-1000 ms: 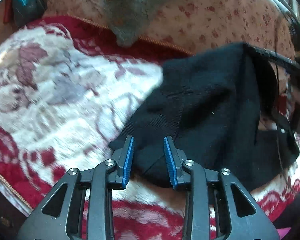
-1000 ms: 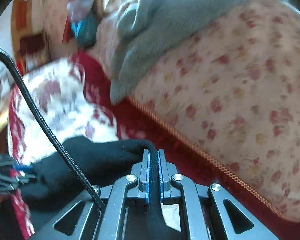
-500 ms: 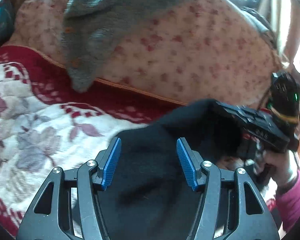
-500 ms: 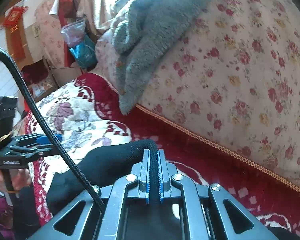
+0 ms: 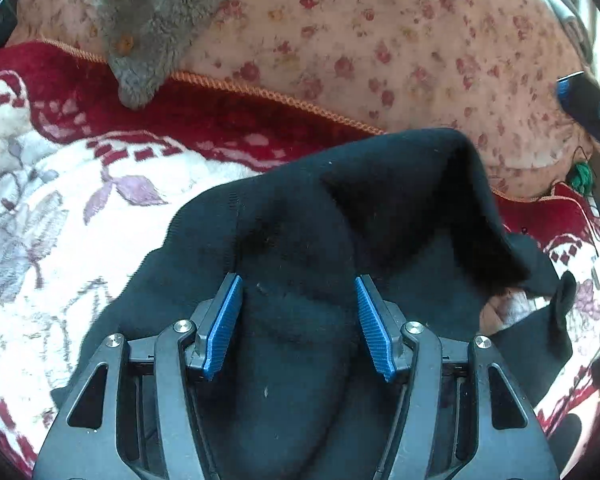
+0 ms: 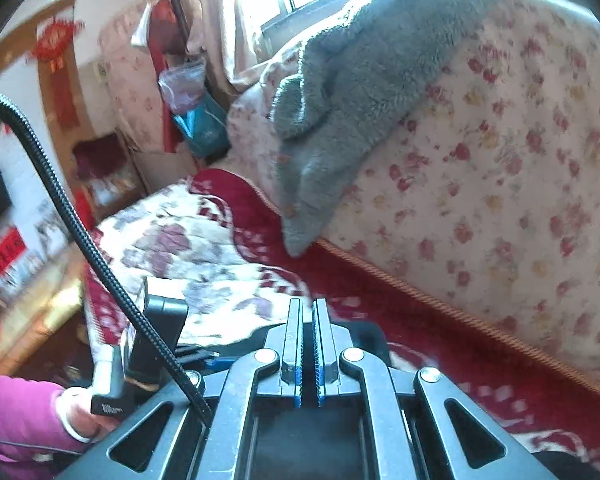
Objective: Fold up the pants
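The black pants (image 5: 340, 220) lie bunched on the red and white floral blanket (image 5: 60, 220), with one fold peaked up at the back. My left gripper (image 5: 298, 320) is open, its blue pads straddling the cloth without pinching it. My right gripper (image 6: 309, 340) is lifted above the blanket with its jaws nearly together and nothing between them. Only a dark strip of the pants (image 6: 372, 334) shows behind its fingers. The left gripper's body (image 6: 156, 332) and the hand in a pink sleeve (image 6: 24, 416) show at the lower left of the right wrist view.
A floral sofa back (image 5: 380, 40) rises behind the blanket, with a grey fleece garment (image 6: 360, 80) draped over it. The right gripper's tip (image 5: 580, 100) shows at the right edge of the left wrist view. A black cable (image 6: 80, 240) crosses the right wrist view. Clutter stands at the far left (image 6: 188, 112).
My right gripper has let go of the black cloth and lifted away; the fold has dropped onto the pile. My left gripper has opened wider and stays over the pants.
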A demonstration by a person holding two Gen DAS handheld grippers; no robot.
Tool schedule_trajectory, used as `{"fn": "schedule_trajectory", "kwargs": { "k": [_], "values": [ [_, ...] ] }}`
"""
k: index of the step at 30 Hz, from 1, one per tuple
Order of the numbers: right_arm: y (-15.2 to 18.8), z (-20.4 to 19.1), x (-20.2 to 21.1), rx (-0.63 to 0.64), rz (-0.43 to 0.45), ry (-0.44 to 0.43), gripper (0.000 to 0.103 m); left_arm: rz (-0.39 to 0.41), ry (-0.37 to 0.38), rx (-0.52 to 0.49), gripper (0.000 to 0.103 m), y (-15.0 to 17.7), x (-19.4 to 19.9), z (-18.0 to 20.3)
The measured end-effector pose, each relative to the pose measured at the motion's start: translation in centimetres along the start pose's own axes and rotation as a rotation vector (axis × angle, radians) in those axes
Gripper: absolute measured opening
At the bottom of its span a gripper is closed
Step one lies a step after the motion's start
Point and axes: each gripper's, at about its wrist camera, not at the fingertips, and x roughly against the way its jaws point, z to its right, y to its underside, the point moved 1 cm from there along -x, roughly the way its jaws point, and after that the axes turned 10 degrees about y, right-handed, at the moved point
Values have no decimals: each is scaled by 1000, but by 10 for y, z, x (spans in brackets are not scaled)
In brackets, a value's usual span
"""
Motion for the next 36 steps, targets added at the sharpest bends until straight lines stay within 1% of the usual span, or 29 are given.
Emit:
{"fn": "schedule_trajectory", "kwargs": {
  "k": [1,3,4,5,6,7,9,10,11,13,16,18,20,23,24,26,28,32,34,35,36],
  "values": [
    [1,4,1,-4,-7,-5,6,2,-10,-11,58,3,5,0],
    [2,16,-3,-6,-45,49,15,5,-18,-37,58,5,14,-1],
    [5,26,-6,-20,-65,58,25,8,-12,-57,58,4,19,-1],
    [8,35,-9,-43,-89,43,38,20,7,-87,58,0,27,1],
    [12,43,-12,-64,-114,32,43,33,21,-102,58,-3,31,2],
    [17,50,-15,-89,-147,20,47,56,43,-124,58,-7,37,5],
    [27,57,-14,-97,-176,-2,47,85,81,-180,58,-18,47,11],
    [33,58,-11,-86,-179,-8,47,88,97,-209,61,-23,49,15],
    [39,58,-8,-66,-181,-11,50,75,114,-262,69,-31,47,21],
    [51,58,-3,-18,-198,-3,54,57,120,-336,70,-42,43,29],
    [63,55,-2,61,-224,31,54,-25,149,-461,70,-60,25,45],
    [68,47,-3,122,-225,37,55,-75,163,-511,70,-67,13,52],
    [70,36,-10,164,-221,29,55,-103,155,-558,70,-73,1,59],
    [72,27,-34,240,-224,63,54,-160,163,-594,70,-83,-17,62],
    [72,29,-43,234,-228,39,50,-179,171,-607,70,-86,-22,64],
    [71,41,-57,172,-247,-15,20,-215,192,-640,70,-90,-31,67],
    [69,51,-61,123,-239,-23,10,-271,241,-677,70,-91,-37,71],
    [63,62,-46,75,-186,-76,7,-331,307,-757,70,-95,-53,79],
    [61,64,-39,70,-174,-96,7,-360,340,-756,70,-100,-62,80],
    [62,64,-35,69,-172,-101,7,-392,369,-746,70,-102,-69,79],
    [62,63,-33,74,-169,-113,7,-405,379,-743,70,-103,-73,80]
  ]
}}
